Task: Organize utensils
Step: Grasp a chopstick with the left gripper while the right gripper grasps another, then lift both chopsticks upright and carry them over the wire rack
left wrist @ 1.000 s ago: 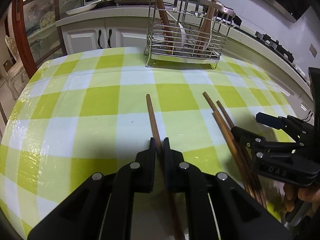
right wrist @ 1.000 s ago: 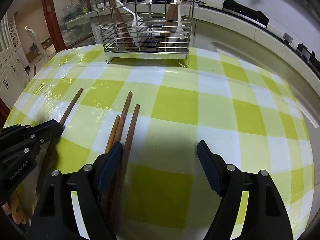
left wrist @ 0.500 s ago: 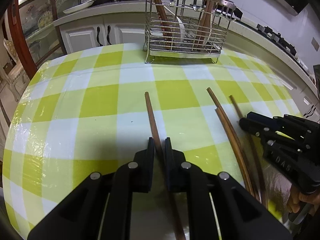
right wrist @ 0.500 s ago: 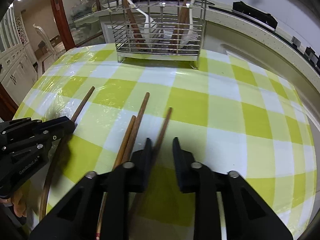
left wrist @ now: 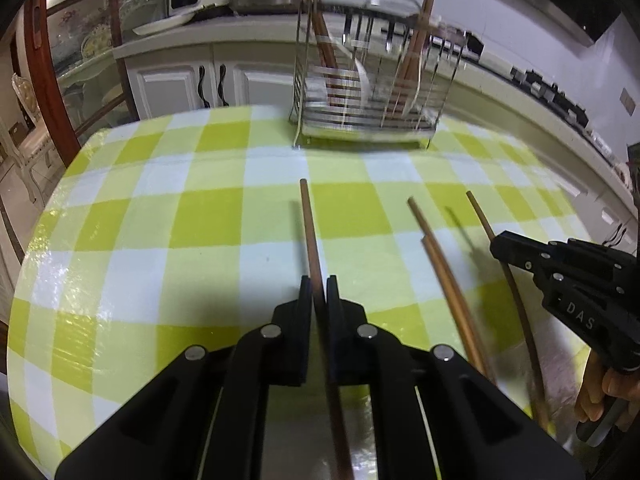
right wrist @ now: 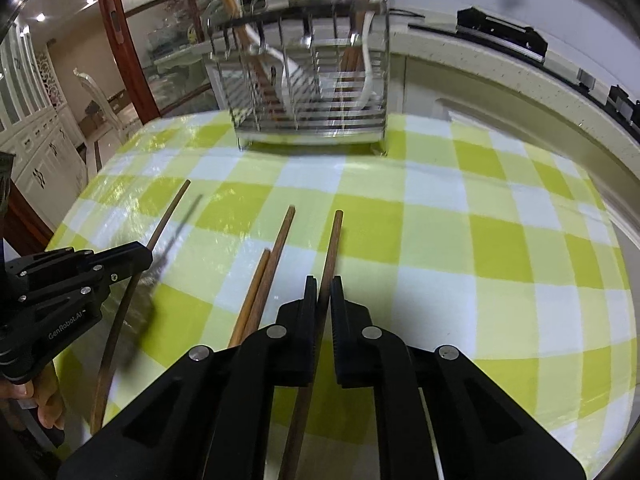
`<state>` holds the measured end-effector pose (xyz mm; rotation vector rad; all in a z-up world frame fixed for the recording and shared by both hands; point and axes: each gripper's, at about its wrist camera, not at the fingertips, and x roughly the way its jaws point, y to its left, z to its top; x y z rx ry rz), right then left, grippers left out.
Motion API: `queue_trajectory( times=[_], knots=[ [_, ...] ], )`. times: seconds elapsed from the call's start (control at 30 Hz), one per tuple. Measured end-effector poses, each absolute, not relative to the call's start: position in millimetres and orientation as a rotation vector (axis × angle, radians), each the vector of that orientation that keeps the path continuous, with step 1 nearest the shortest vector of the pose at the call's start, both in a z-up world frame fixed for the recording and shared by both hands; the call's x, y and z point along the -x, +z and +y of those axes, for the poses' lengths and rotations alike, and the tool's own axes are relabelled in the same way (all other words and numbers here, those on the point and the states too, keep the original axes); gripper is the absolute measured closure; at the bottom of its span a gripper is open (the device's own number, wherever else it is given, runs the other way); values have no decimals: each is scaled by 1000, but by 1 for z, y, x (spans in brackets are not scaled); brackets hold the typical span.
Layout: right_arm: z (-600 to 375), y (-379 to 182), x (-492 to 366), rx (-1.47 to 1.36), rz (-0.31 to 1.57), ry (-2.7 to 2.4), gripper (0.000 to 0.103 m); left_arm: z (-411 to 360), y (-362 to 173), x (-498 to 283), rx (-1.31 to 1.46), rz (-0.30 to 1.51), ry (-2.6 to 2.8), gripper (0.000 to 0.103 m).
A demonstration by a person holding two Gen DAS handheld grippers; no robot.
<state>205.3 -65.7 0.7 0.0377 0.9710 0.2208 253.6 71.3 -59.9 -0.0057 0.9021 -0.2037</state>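
Evidently, both grippers had a chopstick in hand. The left gripper stood clamped almost fully shut on one brown chopstick, its far end reaching forward over the checked tablecloth with a shadow beside it, suggesting it was tilted clear of the cloth. The right gripper was likewise closed down on a second chopstick, gripped partway along its length. Two further chopsticks lay loose and touching on the cloth, just left of the right gripper. The wire utensil rack stood at the far edge of the table, well apart, already holding wooden utensils upright.

Assessment: the sticks appeared light, stiff and slender, with a smooth finish likely to slip or pivot between flat pads. A hold nearer the middle would limit swing; a hold near one end would let the long end droop. The remaining pair, lying pressed together, would probably need separating or be taken singly.
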Motion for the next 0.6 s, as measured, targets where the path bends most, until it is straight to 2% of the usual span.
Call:
queue_trajectory(
  times=[0.6],
  knots=[
    [-85,64,-189,-41,844,197,96,69,6,-231,53,742,-201,97]
  ],
)
